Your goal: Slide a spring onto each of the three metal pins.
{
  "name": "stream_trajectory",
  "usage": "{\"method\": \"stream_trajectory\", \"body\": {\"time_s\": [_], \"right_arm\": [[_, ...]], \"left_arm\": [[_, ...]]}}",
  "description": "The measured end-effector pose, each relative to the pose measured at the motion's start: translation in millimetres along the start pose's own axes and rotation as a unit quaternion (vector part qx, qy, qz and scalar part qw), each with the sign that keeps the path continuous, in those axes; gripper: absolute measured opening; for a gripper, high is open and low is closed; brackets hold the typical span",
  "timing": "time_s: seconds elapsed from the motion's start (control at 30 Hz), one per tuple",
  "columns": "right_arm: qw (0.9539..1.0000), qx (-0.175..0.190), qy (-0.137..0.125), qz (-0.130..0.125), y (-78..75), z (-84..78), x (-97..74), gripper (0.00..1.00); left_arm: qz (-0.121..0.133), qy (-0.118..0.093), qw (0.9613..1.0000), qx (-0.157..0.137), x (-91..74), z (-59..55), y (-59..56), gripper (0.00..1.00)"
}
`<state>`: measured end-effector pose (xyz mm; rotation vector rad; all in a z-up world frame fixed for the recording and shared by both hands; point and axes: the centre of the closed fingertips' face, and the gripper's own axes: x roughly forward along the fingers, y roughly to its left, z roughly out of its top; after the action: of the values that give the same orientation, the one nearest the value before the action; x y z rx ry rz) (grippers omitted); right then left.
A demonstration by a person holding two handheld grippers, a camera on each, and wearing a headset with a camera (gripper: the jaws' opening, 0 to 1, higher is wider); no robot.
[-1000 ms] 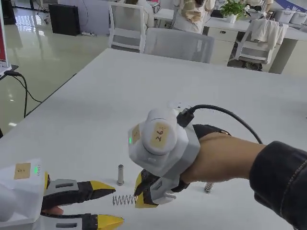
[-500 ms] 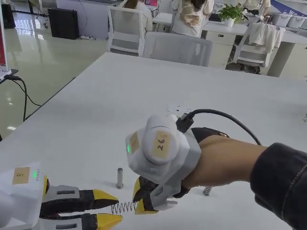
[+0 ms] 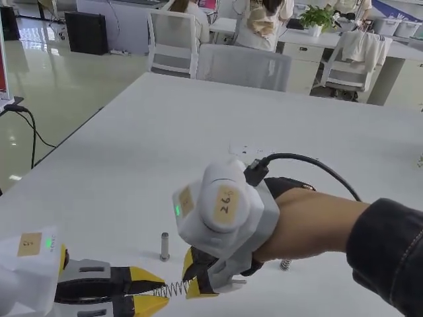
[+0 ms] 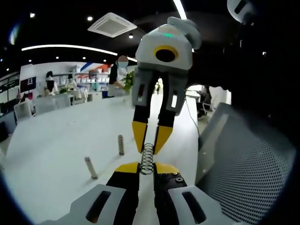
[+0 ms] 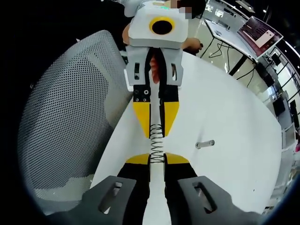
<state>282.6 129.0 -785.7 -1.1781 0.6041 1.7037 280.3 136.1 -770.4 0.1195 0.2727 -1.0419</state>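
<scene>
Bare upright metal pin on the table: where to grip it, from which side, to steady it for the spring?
Probably low on the shaft of the short grey metal pin, near the white table, coming in level from the side. It stands upright, and the coiled wire spring has to go over its top, so leave that end free.

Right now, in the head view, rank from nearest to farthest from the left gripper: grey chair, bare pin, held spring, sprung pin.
1. Held spring, in the left gripper's jaws.
2. Bare pin, just beyond.
3. Sprung pin, off to the right.
4. Grey chair, beyond the table.
</scene>
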Motion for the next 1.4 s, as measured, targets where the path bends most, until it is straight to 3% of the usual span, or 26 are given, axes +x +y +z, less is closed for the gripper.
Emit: {"method": "stream_trajectory", "body": {"time_s": [0.37,0.73,1.07,1.4], "right_arm": [[1.0000,-0.001,-0.007,-0.003,0.7,10.1,-10.8,0.08],[0.9995,-0.005,-0.031,-0.008,1.7,29.7,-19.3,0.07],[0.9987,-0.013,-0.048,-0.014,0.0,45.5,-21.3,0.08],[0.9982,-0.011,-0.057,-0.017,-0.4,50.5,-21.8,0.08]], "left_arm": [[-0.001,0.002,1.0000,-0.001,-0.3,-0.8,-0.8,0.03],[0.000,0.008,1.0000,0.001,0.2,-3.5,-1.0,0.03],[0.000,0.007,1.0000,0.001,1.5,-3.1,-1.5,0.02],[-0.001,0.006,1.0000,0.003,2.7,-1.9,-2.2,0.02]]}}
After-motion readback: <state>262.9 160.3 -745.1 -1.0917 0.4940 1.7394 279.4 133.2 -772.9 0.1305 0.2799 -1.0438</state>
